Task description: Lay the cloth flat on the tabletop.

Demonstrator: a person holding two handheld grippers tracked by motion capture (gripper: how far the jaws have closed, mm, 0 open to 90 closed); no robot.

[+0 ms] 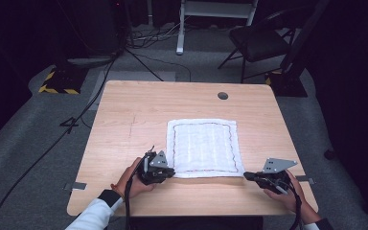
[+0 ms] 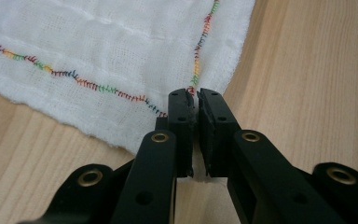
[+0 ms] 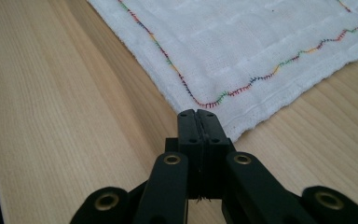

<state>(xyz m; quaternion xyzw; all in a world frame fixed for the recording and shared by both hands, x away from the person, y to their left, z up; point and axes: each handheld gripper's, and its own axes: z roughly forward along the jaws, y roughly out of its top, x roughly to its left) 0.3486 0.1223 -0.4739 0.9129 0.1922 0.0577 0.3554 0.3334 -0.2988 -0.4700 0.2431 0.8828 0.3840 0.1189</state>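
In the high view, the white cloth [image 1: 204, 147] is lying flat on the wooden table [image 1: 124, 124], with the left gripper [image 1: 168, 171] sitting at the cloth's near left corner and the right gripper [image 1: 247, 176] sitting at its near right corner. In the left gripper view, the left gripper [image 2: 194, 94] is pinching the cloth [image 2: 121, 46] at its corner, the jaws pressed nearly together over the coloured stitching. In the right gripper view, the right gripper [image 3: 197, 113] is resting with its jaws pressed fully together, their tips at the cloth [image 3: 242, 42] corner's edge; whether fabric is caught between them cannot be told.

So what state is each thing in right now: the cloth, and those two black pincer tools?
cloth: spread flat on the table, unfolded.
left gripper: fingers shut at the cloth's near corner; grip unclear.
right gripper: fingers shut, empty, at the cloth's other near corner.
chair: upright, unoccupied.
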